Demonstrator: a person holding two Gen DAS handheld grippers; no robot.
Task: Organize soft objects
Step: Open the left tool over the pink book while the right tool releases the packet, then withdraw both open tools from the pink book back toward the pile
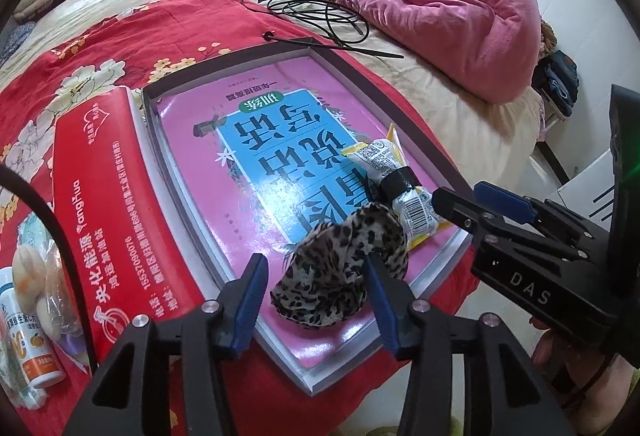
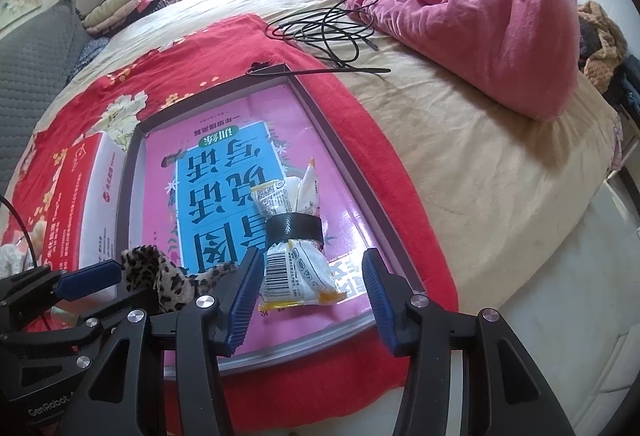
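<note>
Two soft items are seen in the left wrist view: leopard scrunchie [image 1: 344, 268] at 6 o'clock in the tray [image 1: 154, 123], flanked by the released left claw [image 1: 316, 302], presumably for pickup. Right wrist view: banded snack packet [image 2: 294, 236] at 6 o'clock, right claw [image 2: 308, 300] spread around it.

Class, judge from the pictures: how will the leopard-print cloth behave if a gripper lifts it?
The leopard-print cloth lies crumpled in soft folds, so it will probably droop and hang floppy. It looks thin, so likely light. Pinched at one edge by the open left gripper, it may unfurl.
</note>
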